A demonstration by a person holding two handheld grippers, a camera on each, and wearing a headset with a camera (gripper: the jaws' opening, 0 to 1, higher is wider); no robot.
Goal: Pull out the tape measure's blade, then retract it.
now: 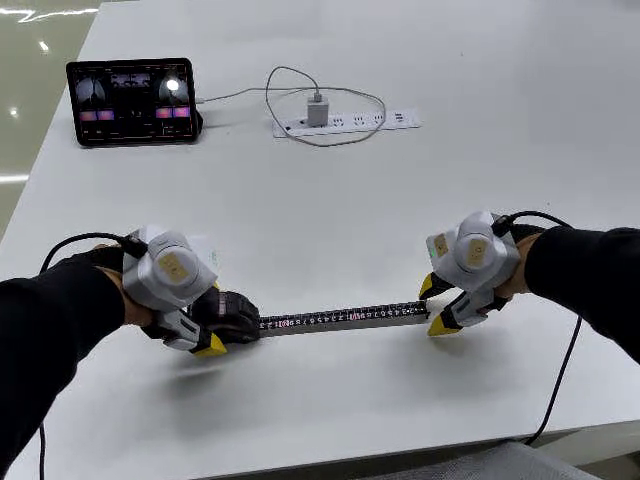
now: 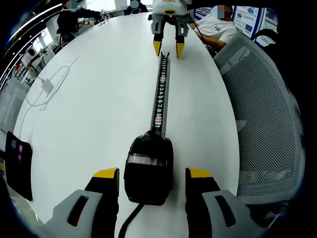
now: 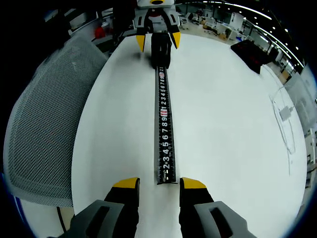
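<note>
**Blade (image 3: 164,124) out, retraction up next**

It lies stretched along the bench's (image 1: 400,180) near edge. The left gripper's (image 2: 152,173) jaws stand apart, flanking the tape measure case (image 2: 148,168). The right gripper's (image 3: 159,183) jaws are apart around the blade tip. The pull looks finished, so next the blade likely wants guiding home steadily.

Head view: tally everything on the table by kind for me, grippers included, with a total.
Tape measure: 1
Grippers: 2, the left gripper and the right gripper
Tablet: 1
Power strip: 1
Charger with its cable: 1
Total: 6
</note>
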